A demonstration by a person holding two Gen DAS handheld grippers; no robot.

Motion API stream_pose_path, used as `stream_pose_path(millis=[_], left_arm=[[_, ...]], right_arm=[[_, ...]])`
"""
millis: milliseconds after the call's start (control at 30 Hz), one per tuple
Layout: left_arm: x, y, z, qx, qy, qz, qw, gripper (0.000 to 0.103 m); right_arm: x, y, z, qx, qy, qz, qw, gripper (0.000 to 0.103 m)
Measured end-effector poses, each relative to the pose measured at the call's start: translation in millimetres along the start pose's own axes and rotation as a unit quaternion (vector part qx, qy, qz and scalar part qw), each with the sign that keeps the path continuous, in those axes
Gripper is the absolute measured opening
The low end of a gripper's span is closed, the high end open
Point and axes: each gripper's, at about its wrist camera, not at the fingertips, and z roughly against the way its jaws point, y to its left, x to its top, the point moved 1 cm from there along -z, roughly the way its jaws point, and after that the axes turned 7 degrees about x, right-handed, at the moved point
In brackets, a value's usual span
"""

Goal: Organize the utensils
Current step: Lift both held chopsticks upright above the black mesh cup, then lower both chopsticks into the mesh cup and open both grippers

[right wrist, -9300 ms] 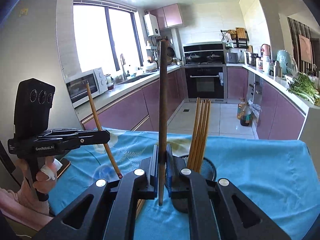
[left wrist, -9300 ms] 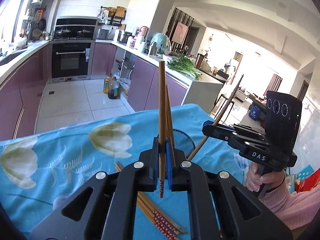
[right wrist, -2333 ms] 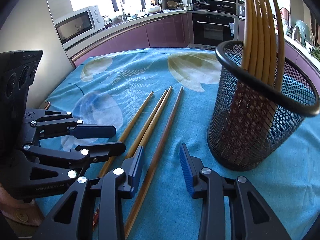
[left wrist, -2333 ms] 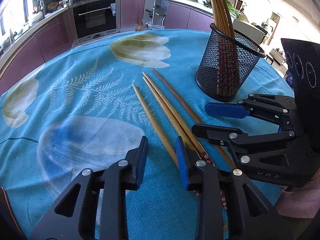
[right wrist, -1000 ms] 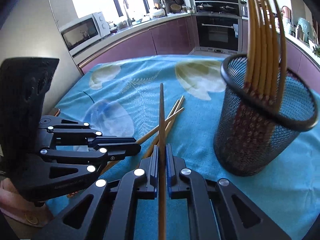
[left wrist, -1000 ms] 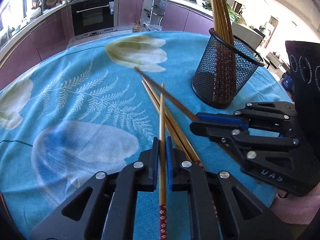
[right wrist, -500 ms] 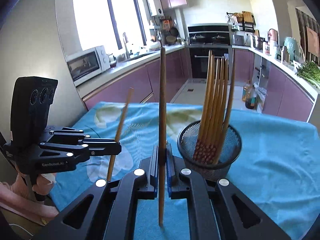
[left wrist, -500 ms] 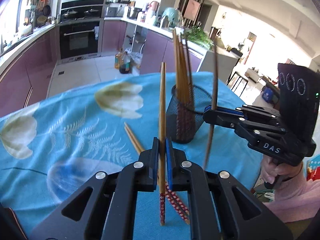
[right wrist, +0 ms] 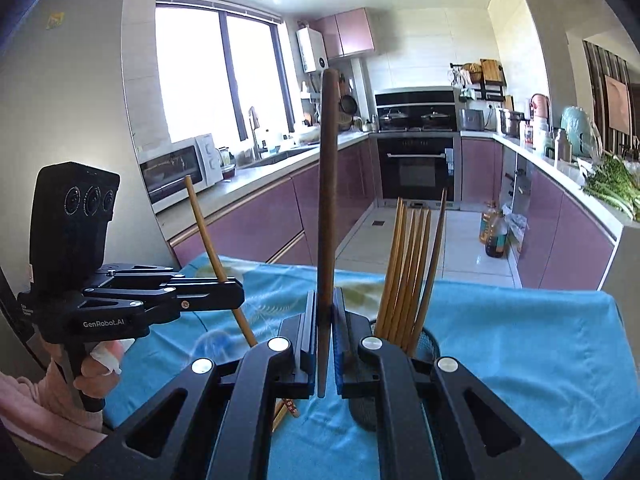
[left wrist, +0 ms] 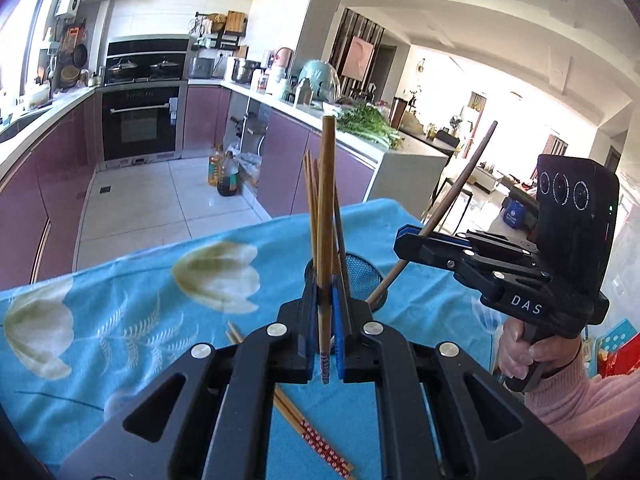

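Note:
My left gripper [left wrist: 326, 300] is shut on a light bamboo chopstick [left wrist: 326, 208] held upright above the blue cloth; it also shows in the right wrist view [right wrist: 208, 236]. My right gripper [right wrist: 325, 320] is shut on a dark brown chopstick [right wrist: 328, 184], upright; in the left wrist view this chopstick [left wrist: 452, 200] leans over the black mesh holder [left wrist: 362, 272]. The holder [right wrist: 428, 340] carries several chopsticks [right wrist: 412, 264]. Two chopsticks [left wrist: 312, 440] lie on the cloth below my left gripper.
The table wears a blue flowered cloth [left wrist: 120, 312] with its far edge facing the kitchen floor. Purple cabinets, an oven [right wrist: 416, 160] and a counter with greens [left wrist: 368, 124] stand beyond. The person's hands hold both gripper handles.
Both grippers have risen further with their chopsticks. The right gripper's dark chopstick now tilts toward the holder's rim. Before that, each gripper closed on a chopstick from the cloth.

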Motion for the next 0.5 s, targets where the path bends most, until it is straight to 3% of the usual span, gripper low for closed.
stream_pose_path(millis=[233,500], left_arm=[[32.1,-9.9,4.1,-0.025,-0.032,0.004,0.9992,0.008],[60.8,-25.8,1.6,-0.02,-0.055,-0.009,0.9982,0.008]], right_arm=[[18.9,-1.5,9.3,-0.007,-0.027,0.018,0.999,0.006],[29.6,-8.9,12.6,-0.025,-0.042,0.027,0.998,0.006]])
